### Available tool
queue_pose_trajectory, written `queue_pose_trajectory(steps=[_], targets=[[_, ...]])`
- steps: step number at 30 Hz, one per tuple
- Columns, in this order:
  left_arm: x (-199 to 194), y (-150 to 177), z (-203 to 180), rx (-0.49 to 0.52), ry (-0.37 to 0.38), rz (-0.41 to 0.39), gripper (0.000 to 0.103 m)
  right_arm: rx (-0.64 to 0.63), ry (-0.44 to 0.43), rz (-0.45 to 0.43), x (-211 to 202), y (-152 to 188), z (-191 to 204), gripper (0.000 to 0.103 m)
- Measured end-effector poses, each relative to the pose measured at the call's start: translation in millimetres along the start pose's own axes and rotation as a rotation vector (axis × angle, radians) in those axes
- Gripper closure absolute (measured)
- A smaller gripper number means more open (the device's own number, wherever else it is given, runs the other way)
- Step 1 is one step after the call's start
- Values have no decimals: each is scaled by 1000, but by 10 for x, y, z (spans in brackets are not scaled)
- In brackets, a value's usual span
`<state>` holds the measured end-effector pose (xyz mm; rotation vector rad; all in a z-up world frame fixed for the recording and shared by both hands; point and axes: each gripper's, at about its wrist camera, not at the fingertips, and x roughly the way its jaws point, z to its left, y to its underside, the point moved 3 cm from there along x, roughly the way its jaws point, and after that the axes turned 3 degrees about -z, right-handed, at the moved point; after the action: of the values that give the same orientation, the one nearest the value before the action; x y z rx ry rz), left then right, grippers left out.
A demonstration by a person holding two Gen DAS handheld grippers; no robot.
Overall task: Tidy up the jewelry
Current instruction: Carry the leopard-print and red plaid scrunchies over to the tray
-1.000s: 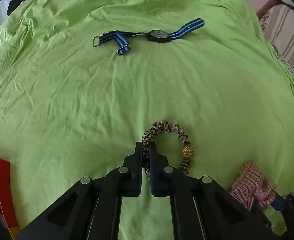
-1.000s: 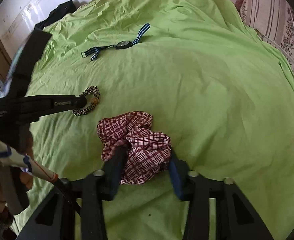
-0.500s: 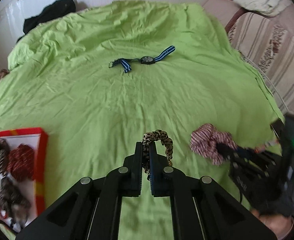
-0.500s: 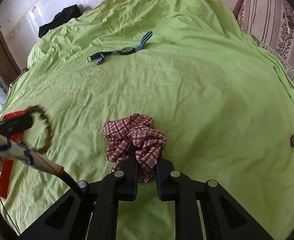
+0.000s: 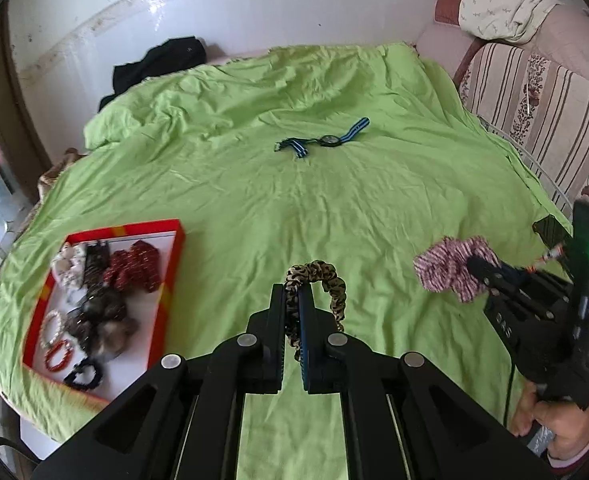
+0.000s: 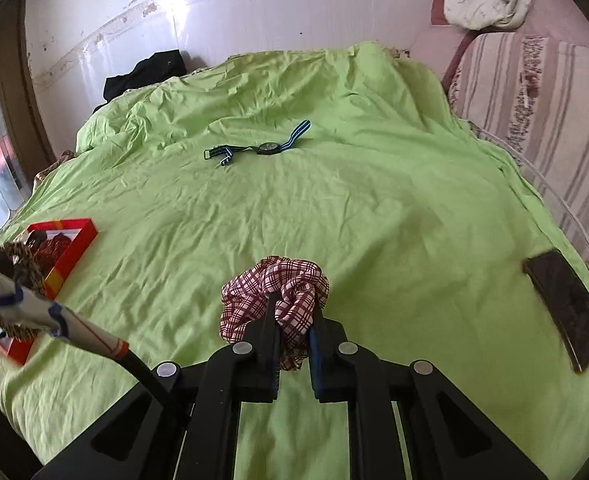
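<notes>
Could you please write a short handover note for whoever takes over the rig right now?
Left gripper: shut on the leopard scrunchie, held above the sheet.
Right gripper: shut on the plaid scrunchie, also lifted.
Red box, on the sheet at the left, already holds several scrunchies and bracelets.
Left to do: put both scrunchies in the box, then fetch the striped watch lying further back on the green sheet.

Watch (image 5: 326, 141) on bedsheet (image 5: 374, 208), beyond tray (image 5: 174, 256)
</notes>
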<state>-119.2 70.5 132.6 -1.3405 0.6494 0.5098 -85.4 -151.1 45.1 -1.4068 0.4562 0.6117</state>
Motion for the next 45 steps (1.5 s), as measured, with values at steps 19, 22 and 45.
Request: queue_pose_trajectory(steps=[19,22,45], targets=[[0,415,-12,-68,120,55,97,-70,112,110,-31,467,72,91],[201,511,13,-117,179,114,97,-55,119,146,58,510,18,90],[904,913,120,-181,165,277,96,36,49,177,239,496,-80,81]])
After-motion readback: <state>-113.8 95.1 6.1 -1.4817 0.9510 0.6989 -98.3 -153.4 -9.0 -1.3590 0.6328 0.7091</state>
